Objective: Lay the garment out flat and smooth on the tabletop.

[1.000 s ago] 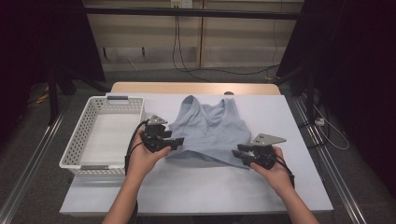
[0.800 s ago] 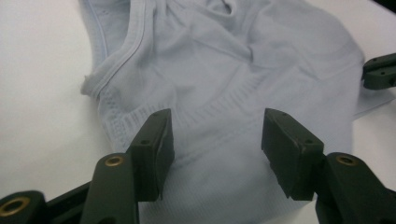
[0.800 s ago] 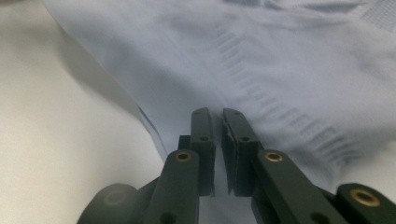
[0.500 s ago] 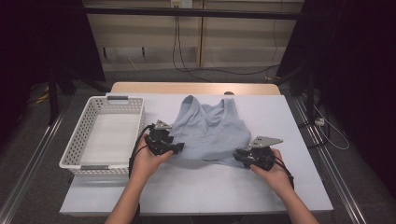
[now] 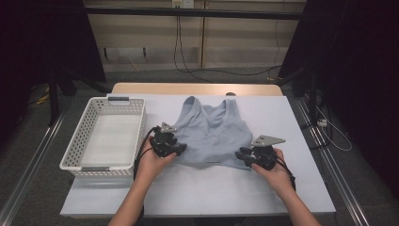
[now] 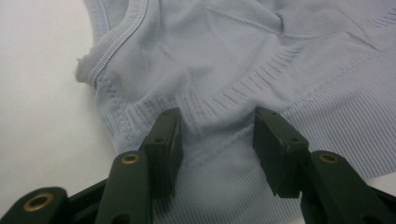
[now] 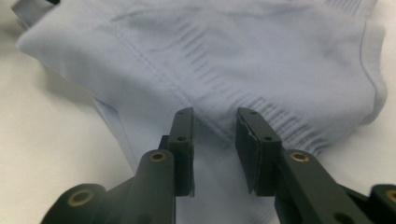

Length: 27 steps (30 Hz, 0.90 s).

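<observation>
A lab recording booth: black curtains (image 5: 357, 70), rail frame (image 5: 28, 160), trailing wall cables (image 5: 188, 52).

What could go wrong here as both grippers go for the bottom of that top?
1. The left gripper has been closing its jaws over the top, but the hem is bunched between them, so it may catch one layer only.
2. The right gripper has jaws set apart over the hem; a lift could slip off.
3. Uneven grips on the two sides could drag the top askew, perhaps toward the basket.

Ribbed knit cloth top (image 6: 243, 60), matt black plastic jaws, perforated plastic basket (image 5: 75, 155).
</observation>
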Tool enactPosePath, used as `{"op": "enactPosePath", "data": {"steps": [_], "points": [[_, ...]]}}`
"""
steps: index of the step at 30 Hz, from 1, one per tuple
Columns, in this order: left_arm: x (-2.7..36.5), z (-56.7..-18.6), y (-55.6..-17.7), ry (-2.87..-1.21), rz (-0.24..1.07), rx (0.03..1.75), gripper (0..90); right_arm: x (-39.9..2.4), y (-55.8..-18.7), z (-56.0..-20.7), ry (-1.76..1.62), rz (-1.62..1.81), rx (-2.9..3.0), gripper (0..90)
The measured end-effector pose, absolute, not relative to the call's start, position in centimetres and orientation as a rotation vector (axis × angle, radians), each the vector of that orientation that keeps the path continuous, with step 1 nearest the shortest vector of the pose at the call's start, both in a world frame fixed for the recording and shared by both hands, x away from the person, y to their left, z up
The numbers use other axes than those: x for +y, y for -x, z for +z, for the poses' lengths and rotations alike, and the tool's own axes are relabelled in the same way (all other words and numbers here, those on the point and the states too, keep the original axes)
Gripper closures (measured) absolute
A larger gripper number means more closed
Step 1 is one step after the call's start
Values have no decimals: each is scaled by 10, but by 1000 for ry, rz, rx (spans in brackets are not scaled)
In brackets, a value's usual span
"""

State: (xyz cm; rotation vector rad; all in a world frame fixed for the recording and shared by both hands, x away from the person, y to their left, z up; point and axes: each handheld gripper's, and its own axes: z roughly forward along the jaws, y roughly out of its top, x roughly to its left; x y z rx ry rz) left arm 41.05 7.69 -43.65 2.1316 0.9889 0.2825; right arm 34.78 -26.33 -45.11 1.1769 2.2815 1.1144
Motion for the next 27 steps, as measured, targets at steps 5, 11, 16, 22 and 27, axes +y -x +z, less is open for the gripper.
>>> {"op": "enactPosePath", "data": {"steps": [5, 11, 16, 22, 27], "points": [[77, -442, -414, -2128, 313, 987, 543, -263, -349, -457, -1193, 1090, 2285, 638], [77, -447, -418, -2109, 319, 1005, 547, -263, -349, -459, -1192, 1052, 2262, 569], [78, -445, -418, -2096, 319, 1016, 551, -265, -350, -460, -1216, 1060, 2260, 619], [78, -443, -417, -2105, 341, 1014, 548, -269, -350, -459, -1210, 1062, 2250, 819], [77, -446, -420, -2104, 317, 1018, 577, -270, -351, -459, -1207, 1078, 2244, 861]]}}
